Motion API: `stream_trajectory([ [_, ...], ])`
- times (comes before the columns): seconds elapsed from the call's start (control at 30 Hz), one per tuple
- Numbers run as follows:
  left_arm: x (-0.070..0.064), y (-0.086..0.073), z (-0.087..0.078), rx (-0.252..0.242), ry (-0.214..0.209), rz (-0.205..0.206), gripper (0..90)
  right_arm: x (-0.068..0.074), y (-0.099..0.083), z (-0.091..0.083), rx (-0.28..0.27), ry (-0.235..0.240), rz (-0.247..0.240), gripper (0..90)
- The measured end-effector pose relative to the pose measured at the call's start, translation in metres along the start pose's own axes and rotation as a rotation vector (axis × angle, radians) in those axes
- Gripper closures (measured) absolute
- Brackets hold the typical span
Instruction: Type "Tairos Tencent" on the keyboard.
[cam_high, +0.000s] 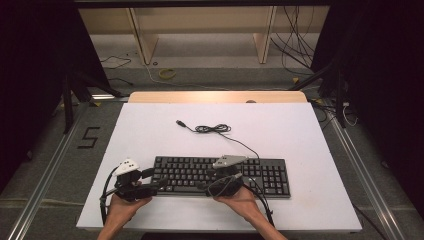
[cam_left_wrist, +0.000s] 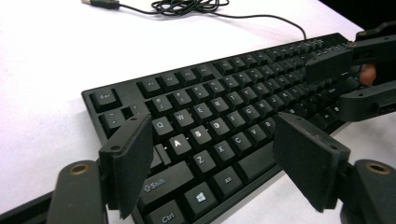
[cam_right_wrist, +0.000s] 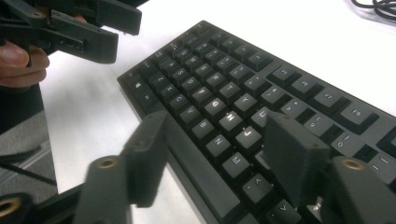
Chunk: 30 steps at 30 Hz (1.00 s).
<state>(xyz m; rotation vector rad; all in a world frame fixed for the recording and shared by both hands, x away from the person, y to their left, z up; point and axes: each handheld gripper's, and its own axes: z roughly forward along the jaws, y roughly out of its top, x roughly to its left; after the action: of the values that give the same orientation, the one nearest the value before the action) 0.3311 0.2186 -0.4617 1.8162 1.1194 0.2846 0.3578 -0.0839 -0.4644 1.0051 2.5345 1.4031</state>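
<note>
A black keyboard (cam_high: 220, 176) lies near the front of the white table (cam_high: 150, 130); its thin black cable (cam_high: 215, 129) runs back to a coil and a USB plug. My left gripper (cam_high: 156, 179) is open and hovers at the keyboard's left end; its jaws straddle the A, S and Z keys (cam_left_wrist: 196, 140) with nothing held. My right gripper (cam_high: 206, 181) is open too, low over the middle keys near H, J and N (cam_right_wrist: 229, 126). In the left gripper view the right gripper (cam_left_wrist: 341, 79) shows at the right edge; the left gripper (cam_right_wrist: 105, 32) sits top left in the right gripper view.
The white board rests on a wooden table whose far edge (cam_high: 215, 96) shows behind it. Beyond lie a grey floor with loose cables (cam_high: 295, 45) and wooden legs. Metal rails (cam_high: 50, 165) run along both sides of the table.
</note>
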Motion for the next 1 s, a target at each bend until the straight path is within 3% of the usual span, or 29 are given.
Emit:
stream_trajectory([
  [0.33, 0.005, -0.002, 0.002, 0.039, 0.036, -0.025, 33.5, -0.002, 0.011, 0.005, -0.011, -0.009, -0.012, 36.7],
  [0.57, 0.007, -0.003, 0.002, 0.058, 0.046, -0.029, 44.3, -0.004, 0.019, 0.012, -0.012, -0.012, -0.016, 40.9],
  [0.7, 0.009, -0.005, 0.003, 0.083, 0.068, -0.023, 54.5, -0.004, 0.023, 0.016, -0.012, -0.021, -0.018, 49.0],
  [0.8, 0.011, -0.006, 0.004, 0.105, 0.074, -0.024, 66.0, -0.006, 0.026, 0.020, -0.018, -0.029, -0.014, 64.5],
  [0.83, 0.011, -0.006, 0.004, 0.105, 0.074, -0.024, 69.1, -0.006, 0.026, 0.020, -0.018, -0.029, -0.014, 64.5],
  [1.0, 0.011, -0.007, 0.006, 0.123, 0.075, -0.015, 80.6, -0.006, 0.027, 0.028, 0.007, -0.039, -0.014, 80.8],
])
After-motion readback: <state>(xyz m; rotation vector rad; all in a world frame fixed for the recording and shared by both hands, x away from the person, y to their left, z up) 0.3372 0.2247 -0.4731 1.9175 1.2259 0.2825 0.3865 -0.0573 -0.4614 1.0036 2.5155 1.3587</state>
